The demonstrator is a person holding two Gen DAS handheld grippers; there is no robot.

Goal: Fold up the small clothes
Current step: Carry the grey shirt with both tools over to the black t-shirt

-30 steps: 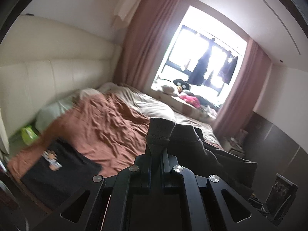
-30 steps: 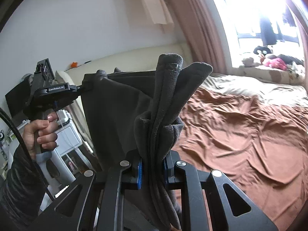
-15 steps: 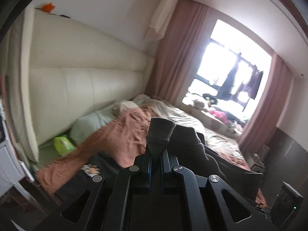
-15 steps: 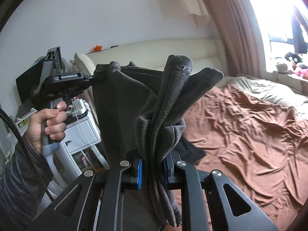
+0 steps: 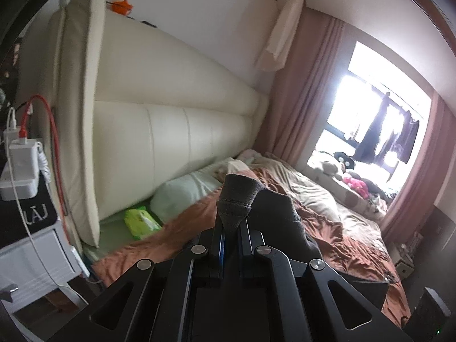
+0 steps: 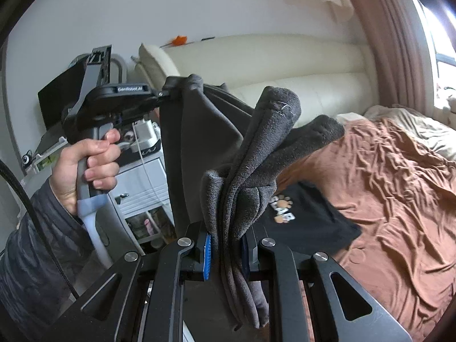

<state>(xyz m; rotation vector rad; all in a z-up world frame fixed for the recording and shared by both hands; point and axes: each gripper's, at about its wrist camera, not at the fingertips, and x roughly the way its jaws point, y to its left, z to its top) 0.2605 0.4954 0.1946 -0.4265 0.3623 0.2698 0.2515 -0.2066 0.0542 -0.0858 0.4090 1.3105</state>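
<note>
A dark grey fleece garment (image 6: 205, 142) hangs in the air, stretched between my two grippers above the bed edge. My right gripper (image 6: 226, 252) is shut on a thick bunched edge of it (image 6: 256, 171). My left gripper (image 5: 231, 235) is shut on another edge (image 5: 236, 199); in the right wrist view it shows at upper left (image 6: 168, 92), held by a hand (image 6: 88, 168). A black T-shirt with a cartoon print (image 6: 302, 222) lies flat on the brown bedspread (image 6: 393, 199).
A cream padded headboard (image 5: 171, 142) runs behind the bed. A white nightstand (image 5: 31, 253) with chargers and a red cable stands at the left. A green wipes pack (image 5: 141, 222) and a pale pillow (image 5: 188, 193) lie near the headboard. A bright window (image 5: 379, 131) is at the far end.
Both grippers swung left toward the headboard and nightstand, carrying the grey garment. The black T-shirt came into the right wrist view and left the left wrist view.
</note>
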